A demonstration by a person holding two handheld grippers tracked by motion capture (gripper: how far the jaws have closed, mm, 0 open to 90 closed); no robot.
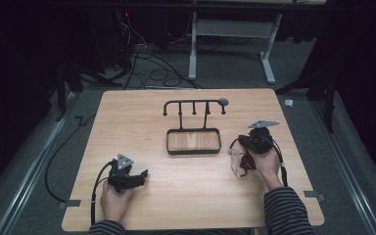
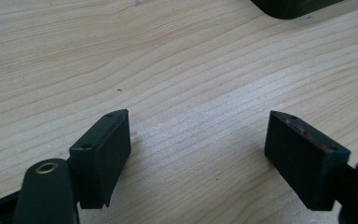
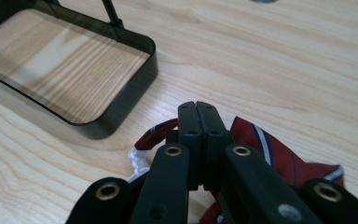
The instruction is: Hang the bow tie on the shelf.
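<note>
The right gripper [image 3: 196, 109] is sitting with its two black jaws pressed flat together, and a red striped tie [image 3: 270, 149] is lying right under and behind them, a thin loop of the cloth curving out at the jaws' left side; whether a fold is actually caught between the pads I cannot tell. The tie is woven fabric, dark red with white and navy stripes (a small white tag is showing at its edge), and it is bunching softly on the wooden table [image 1: 142, 107]. In the high view the tie [image 1: 239, 162] is resting near the table's right edge, just beside the right hand [image 1: 267, 161].

The left gripper [image 2: 198, 140] is holding its jaws wide apart over bare pale wood grain, with nothing between them.

A black metal rack [image 1: 194, 141] is standing at the table's middle: a rounded rectangular tray with a thin rail and hooks above.
</note>
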